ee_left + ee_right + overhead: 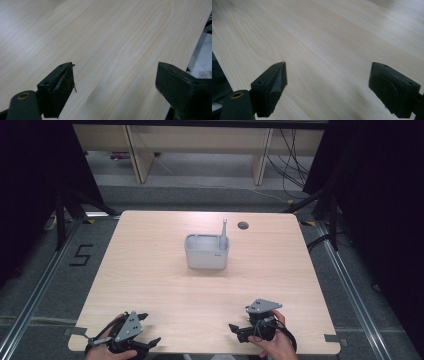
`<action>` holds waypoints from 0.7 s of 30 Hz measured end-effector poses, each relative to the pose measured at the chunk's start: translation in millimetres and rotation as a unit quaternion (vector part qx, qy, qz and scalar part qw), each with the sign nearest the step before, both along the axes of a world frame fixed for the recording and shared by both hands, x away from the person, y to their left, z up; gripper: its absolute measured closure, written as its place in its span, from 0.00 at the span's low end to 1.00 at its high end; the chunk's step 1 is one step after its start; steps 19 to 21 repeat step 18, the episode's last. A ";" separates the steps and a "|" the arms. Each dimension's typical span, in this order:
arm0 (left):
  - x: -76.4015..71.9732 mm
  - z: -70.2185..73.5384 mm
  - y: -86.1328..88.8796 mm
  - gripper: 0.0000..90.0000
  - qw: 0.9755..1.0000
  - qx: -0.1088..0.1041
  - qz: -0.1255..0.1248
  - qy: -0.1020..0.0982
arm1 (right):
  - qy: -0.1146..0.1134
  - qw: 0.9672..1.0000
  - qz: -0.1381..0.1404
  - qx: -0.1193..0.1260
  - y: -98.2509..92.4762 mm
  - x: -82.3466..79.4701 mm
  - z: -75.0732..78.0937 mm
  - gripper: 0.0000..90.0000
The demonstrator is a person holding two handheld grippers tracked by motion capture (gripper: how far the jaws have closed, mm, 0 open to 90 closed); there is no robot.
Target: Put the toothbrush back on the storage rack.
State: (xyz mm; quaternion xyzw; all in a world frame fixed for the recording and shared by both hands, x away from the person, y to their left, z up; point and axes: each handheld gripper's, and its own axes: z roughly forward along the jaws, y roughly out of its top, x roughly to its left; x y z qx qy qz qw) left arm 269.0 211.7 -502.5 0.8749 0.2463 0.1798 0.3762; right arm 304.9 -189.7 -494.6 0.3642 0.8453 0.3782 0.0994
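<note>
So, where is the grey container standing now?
In the high view, the grey container stands mid-table toward the far edge, just near-left of the round hole.

Matt pale wood-grain table [150, 270]

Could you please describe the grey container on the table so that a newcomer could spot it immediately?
Start with the light wooden table and look just beyond its middle. There stands a grey container, boxy with rounded corners and open on top. A thin grey stick rises from its right side, and nothing else stands near it.
</note>
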 end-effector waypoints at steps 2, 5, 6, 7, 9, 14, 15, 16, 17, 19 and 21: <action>-0.1 -0.2 -0.2 0.16 1.000 0.000 0.001 -0.001 | -0.001 1.000 -0.003 -0.001 -0.2 -0.5 0.5 0.18; 0.0 0.1 0.1 0.16 1.000 0.000 0.000 0.000 | -0.002 1.000 -0.003 -0.003 -0.2 -0.3 0.3 0.18; 0.2 0.0 0.1 0.16 1.000 0.001 0.000 0.000 | 0.000 1.000 -0.006 -0.002 -0.1 -0.6 0.6 0.18; 0.2 0.0 0.1 0.17 1.000 0.001 0.000 0.000 | 0.000 1.000 -0.006 -0.002 -0.1 -0.6 0.6 0.18; 0.0 -0.6 -0.4 0.17 1.000 -0.003 0.003 -0.003 | -0.001 1.000 -0.005 -0.002 -0.1 -0.6 0.7 0.18; 0.1 -0.6 -0.2 0.16 1.000 -0.002 0.002 -0.002 | -0.004 1.000 -0.001 -0.002 -0.8 0.5 0.6 0.18; 0.1 -0.6 -0.2 0.16 1.000 -0.002 0.002 -0.002 | -0.004 1.000 -0.001 -0.002 -0.8 0.5 0.6 0.18; 0.1 -0.5 -0.2 0.16 1.000 -0.002 0.002 -0.002 | -0.005 1.000 0.001 0.000 -0.8 0.8 0.1 0.18; 0.2 -0.5 -0.2 0.16 1.000 -0.002 0.001 -0.002 | -0.008 1.000 -0.002 -0.002 -1.4 0.9 -0.1 0.18; 0.0 -0.6 -0.3 0.16 1.000 -0.002 0.002 -0.002 | -0.006 1.000 -0.006 -0.002 -1.3 0.5 0.0 0.18; 0.0 -0.6 -0.3 0.16 1.000 -0.002 0.002 -0.002 | -0.006 1.000 -0.006 -0.002 -1.3 0.5 0.0 0.18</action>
